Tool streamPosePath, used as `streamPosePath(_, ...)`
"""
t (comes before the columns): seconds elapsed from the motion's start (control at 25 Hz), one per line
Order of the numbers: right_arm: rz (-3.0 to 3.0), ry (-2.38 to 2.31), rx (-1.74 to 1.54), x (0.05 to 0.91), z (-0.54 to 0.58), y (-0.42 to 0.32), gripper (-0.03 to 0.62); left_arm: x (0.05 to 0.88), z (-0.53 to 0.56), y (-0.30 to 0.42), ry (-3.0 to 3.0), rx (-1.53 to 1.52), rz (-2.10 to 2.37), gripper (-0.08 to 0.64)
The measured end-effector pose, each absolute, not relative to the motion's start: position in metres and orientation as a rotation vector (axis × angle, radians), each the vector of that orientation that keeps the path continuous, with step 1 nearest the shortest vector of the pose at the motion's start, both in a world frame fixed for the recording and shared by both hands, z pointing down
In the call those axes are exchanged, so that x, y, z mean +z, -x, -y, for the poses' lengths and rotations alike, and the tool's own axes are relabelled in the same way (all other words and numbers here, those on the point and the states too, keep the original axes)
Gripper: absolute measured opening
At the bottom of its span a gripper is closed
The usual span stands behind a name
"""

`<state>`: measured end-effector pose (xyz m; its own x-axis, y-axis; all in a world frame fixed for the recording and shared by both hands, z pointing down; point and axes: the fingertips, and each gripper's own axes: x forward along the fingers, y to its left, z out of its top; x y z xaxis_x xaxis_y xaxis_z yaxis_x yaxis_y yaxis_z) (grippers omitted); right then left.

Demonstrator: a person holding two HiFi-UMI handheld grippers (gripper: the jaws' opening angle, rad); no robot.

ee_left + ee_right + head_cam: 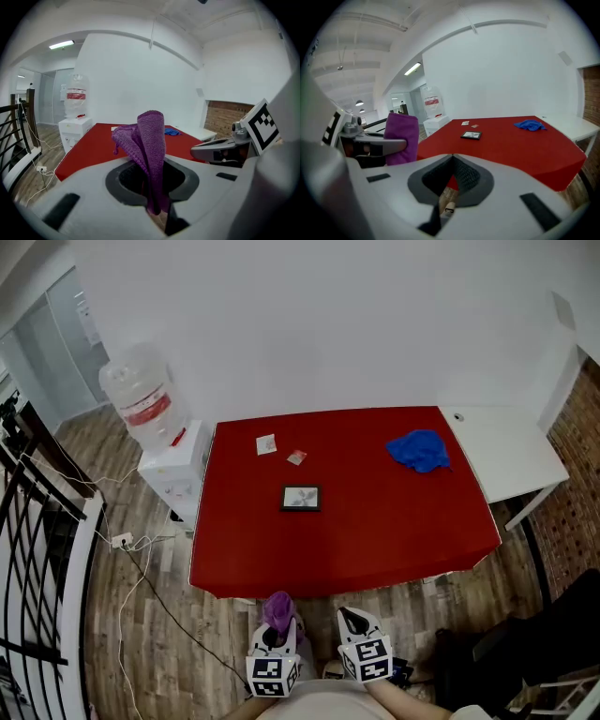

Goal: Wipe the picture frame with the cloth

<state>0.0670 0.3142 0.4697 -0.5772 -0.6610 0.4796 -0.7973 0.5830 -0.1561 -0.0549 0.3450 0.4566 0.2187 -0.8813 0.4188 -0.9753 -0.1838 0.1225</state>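
The small dark picture frame [301, 498] [471, 135] lies flat near the middle of the red table [394, 531]. Below the table's near edge, my left gripper [275, 634] [152, 183] is shut on a purple knitted cloth [277, 610] [149, 145] [401, 138], which stands up in a folded bunch from the jaws. Beside it my right gripper [354, 622] [452, 176] is shut with nothing in it. Both grippers are off the table, well short of the frame.
A blue cloth [419, 450] [529, 125] lies crumpled at the table's far right. Two small paper slips [266, 443] lie behind the frame. A water dispenser [150, 409] stands left of the table, a white table [506, 451] right, a black railing [28, 549] far left.
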Motion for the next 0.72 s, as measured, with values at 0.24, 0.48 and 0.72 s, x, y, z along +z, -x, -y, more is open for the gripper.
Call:
streamPosePath(0.24,2.418,-1.234,0.507,0.47,-0.247,-0.044,0.003,0.454,-0.27,0.081,-2.188,0.357,1.693,0.061)
streamPosePath(0.48,2.386,-1.292,0.518,0.468,-0.182,-0.007,0.003,0.447,-0.197,0.122,-2.242,0.368,1.651,0.061)
streamPosePath(0.72,2.363,-1.343,0.493,0.464,-0.139,0.021,0.003,0.446,-0.152,0.149,-2.285,0.38,1.605,0.061)
